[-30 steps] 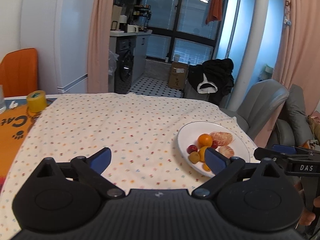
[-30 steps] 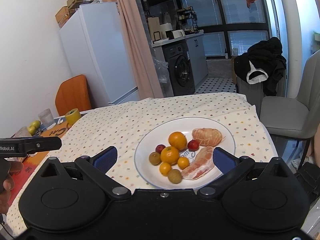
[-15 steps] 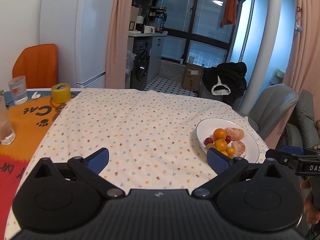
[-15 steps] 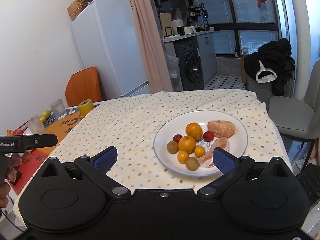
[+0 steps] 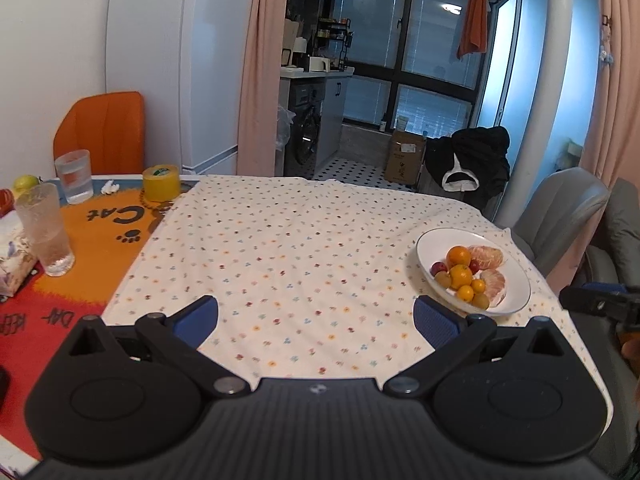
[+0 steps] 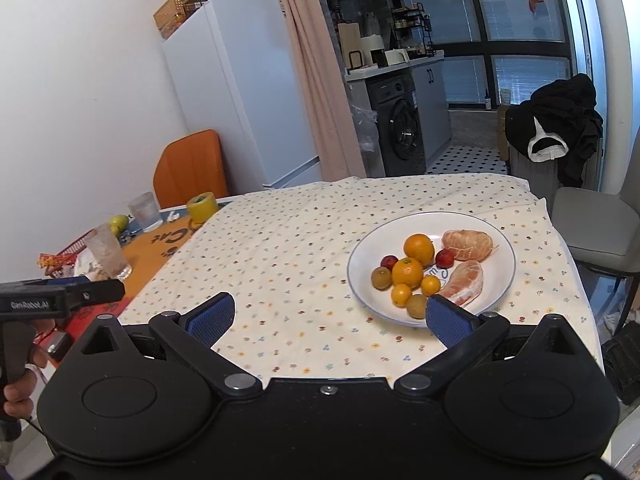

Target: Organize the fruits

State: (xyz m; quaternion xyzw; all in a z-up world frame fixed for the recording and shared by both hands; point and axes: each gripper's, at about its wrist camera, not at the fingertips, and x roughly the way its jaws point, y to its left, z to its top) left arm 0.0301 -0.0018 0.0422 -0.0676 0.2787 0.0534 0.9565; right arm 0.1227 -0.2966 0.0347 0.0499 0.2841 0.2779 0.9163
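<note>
A white plate (image 6: 496,292) (image 5: 516,300) holds oranges (image 6: 418,249), small red fruits, brownish kiwis, small kumquats and two peeled citrus pieces (image 6: 467,245). It rests on the flowered tablecloth (image 6: 288,248) near the table's right edge. My right gripper (image 6: 327,319) is open and empty, hovering over the cloth just short of the plate, its right finger by the plate's near rim. My left gripper (image 5: 316,315) is open too, empty above the cloth, with the plate off to its right. Each gripper's body shows at the edge of the other's view.
Two glasses (image 5: 48,228) (image 5: 74,176), a yellow tape roll (image 5: 161,182), a tissue pack and a green fruit (image 5: 25,181) sit on the orange mat at the left. An orange chair, fridge and grey chair (image 5: 560,216) surround the table.
Both grippers have drawn back and risen from the plate; it now looks smaller and farther. The left view has swung left, bringing the glasses and mat into sight. Both stay open.
</note>
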